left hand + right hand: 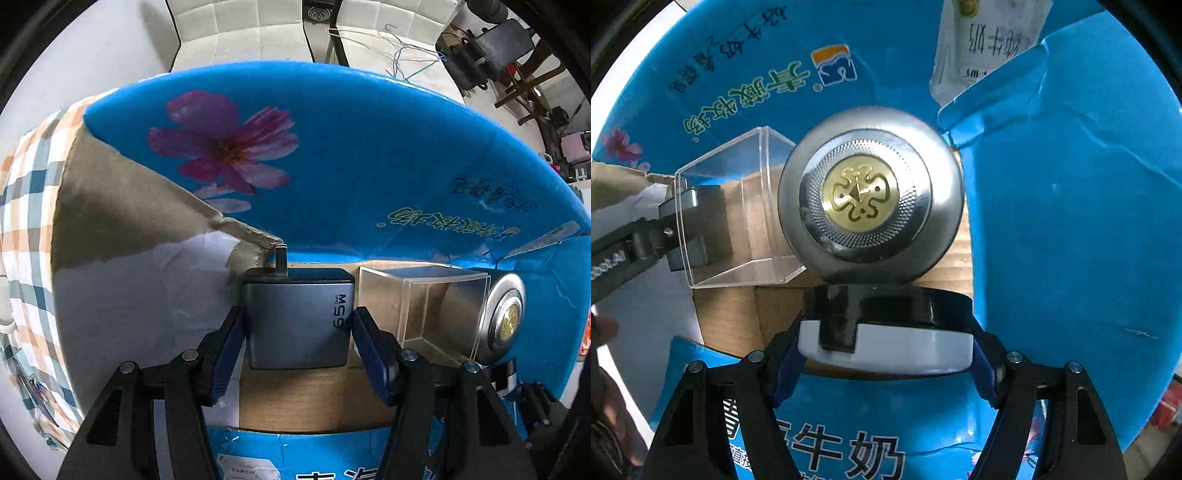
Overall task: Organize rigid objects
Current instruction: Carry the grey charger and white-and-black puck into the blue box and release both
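My left tool point(297, 332) grips the grey charger point(299, 317) at lower centre inside the blue box point(369, 147); my right tool point(886, 354) clamps a black-and-white puck point(886, 332) below the silver tin point(870, 192).

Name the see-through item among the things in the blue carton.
The clear plastic box, between the grey charger and the silver round tin; the other items are opaque.
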{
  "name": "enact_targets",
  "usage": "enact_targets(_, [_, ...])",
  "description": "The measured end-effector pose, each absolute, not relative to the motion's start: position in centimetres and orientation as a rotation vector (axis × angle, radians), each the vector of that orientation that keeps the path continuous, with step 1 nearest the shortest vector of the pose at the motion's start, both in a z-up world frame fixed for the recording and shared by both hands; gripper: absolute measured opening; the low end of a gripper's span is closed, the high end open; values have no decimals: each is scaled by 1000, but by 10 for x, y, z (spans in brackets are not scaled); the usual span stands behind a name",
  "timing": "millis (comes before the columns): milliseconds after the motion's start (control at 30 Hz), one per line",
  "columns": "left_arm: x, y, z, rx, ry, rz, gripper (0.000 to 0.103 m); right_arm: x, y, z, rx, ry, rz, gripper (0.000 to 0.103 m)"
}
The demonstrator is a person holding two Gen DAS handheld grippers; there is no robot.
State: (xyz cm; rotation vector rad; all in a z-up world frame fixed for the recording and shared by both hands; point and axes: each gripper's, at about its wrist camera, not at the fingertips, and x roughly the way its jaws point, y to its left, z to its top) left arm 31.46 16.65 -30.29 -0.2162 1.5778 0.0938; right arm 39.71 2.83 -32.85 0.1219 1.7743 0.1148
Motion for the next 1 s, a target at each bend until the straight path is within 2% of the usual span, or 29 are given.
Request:
enact_targets(33, [315, 168, -302, -219, 1581, 94, 58, 397, 28, -329, 118, 1777, 116, 78])
enact_targets(133, [314, 170, -293, -221, 1571, 96, 59, 396, 25, -333, 93, 1779, 116, 90])
enact_targets(167, [313, 171, -292, -217, 1568, 94, 60, 393, 27, -332, 86, 1779, 120, 90])
enact_targets(300, [305, 166, -277, -194, 1549, 86, 78, 382, 30, -326, 73, 1769, 122, 91])
enact_targets(400, [297, 164, -268, -131, 1527, 111, 99, 373, 24, -310, 57, 1747, 136, 91])
enact_targets(433, [295, 165, -268, -139, 1523, 107, 103, 370, 24, -305, 55, 1738, 141, 91])
enact_targets(667, [270, 166, -243, -166, 1482, 100, 103, 351, 16, -256, 57, 1645, 176, 91])
enact_targets(1000, [227, 156, -172, -139, 1340, 121, 103, 317, 1, -171, 48, 1484, 191, 91])
